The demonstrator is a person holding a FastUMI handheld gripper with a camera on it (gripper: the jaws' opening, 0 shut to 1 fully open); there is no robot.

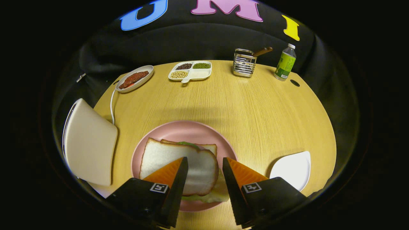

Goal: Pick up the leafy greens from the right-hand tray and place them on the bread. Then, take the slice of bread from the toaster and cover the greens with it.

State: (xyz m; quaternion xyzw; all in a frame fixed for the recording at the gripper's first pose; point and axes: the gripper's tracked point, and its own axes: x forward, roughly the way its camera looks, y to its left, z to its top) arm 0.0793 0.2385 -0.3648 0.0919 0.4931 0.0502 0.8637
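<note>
The top slice of bread [179,166] hides most of the leafy greens [188,144] and the lower slice [207,147], while the gripper [204,166], fingers apart, covers the pink plate's [179,127] near rim.

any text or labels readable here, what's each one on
Bottle: green label with print, too small to read.
Gripper, open over the bread: a square black-and-white marker on each finger base, a pattern, not words.
Plate, divided tray, toaster, utensil holder: no text visible.
</note>
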